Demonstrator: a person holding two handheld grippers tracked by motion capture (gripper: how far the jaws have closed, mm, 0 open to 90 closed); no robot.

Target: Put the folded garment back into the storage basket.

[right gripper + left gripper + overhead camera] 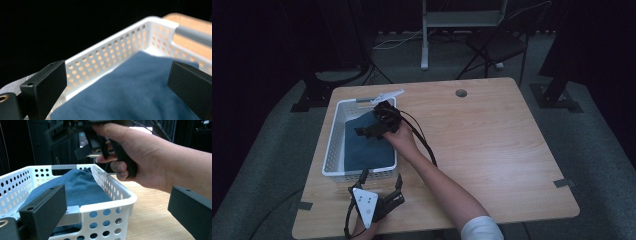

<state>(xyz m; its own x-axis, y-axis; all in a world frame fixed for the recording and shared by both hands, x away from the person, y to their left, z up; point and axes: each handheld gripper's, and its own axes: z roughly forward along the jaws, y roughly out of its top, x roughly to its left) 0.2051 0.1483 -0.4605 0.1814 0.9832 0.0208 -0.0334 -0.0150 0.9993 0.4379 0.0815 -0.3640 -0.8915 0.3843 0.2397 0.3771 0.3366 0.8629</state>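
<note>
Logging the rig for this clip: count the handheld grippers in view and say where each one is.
2. The right gripper hangs over the blue cloth in the white basket, jaws apart. The left gripper sits just short of the basket's near wall, jaws apart.

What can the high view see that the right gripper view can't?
The high view alone takes in the whole table, a chair behind it, the person's right arm, and both claws: the left claw near the table's front edge, and the right claw over the basket.

The right gripper view alone gives a close look at that claw's two black jaws, wide apart above the cloth, and at the holes in the basket wall.

Both share the white basket, the blue cloth inside it and some wooden table.
</note>
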